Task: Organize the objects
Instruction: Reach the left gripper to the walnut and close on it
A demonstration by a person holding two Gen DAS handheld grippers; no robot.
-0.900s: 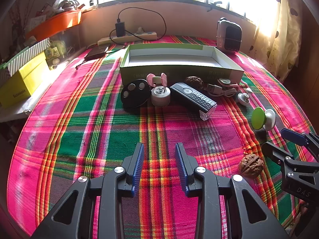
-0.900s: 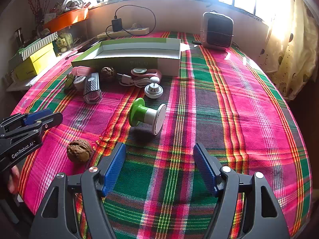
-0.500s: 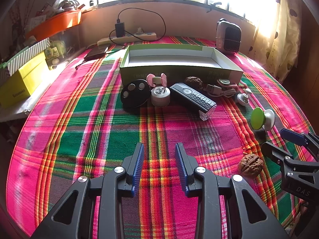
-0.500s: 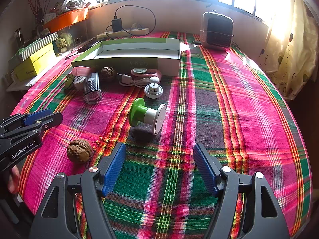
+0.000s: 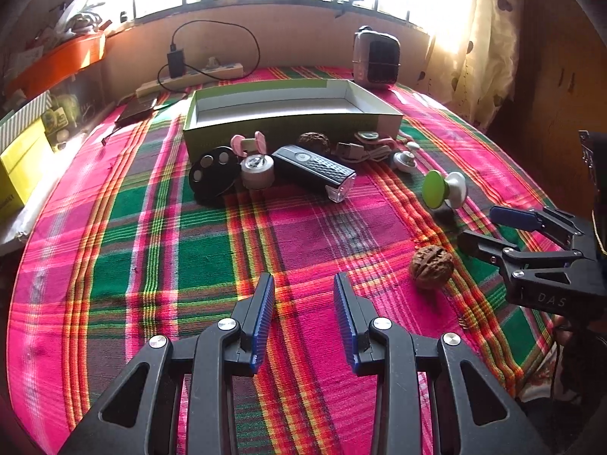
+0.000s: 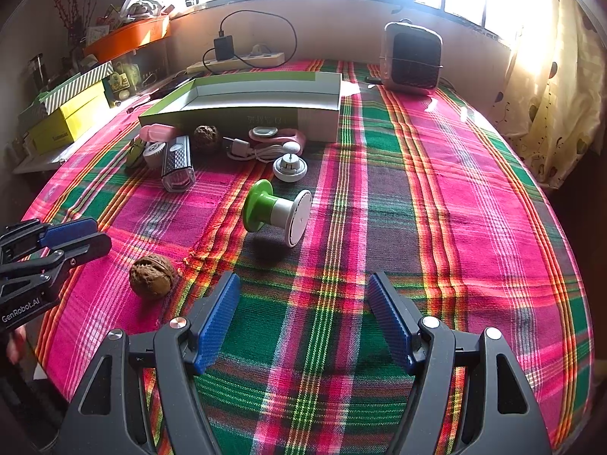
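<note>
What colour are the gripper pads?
Blue, ribbed; clearest in the right wrist view on the right gripper pads.

A plaid tablecloth (image 6: 436,197) in pink, green and red spreads beneath and beyond the fingers. Far ahead, a white power strip (image 6: 242,61) with a black charger (image 6: 224,47) lies against the wall. Ahead-right stands a small heater (image 6: 412,57). Far left sit a yellow box (image 6: 66,121) and an orange tray (image 6: 127,38); far right hangs a curtain (image 6: 550,87).

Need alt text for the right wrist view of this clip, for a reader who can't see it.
The open right gripper hovers empty over a plaid tablecloth, with a green-and-white spool lying ahead and a walnut at left. Small gadgets cluster before an open shallow box; the left gripper enters from the left edge.
</note>
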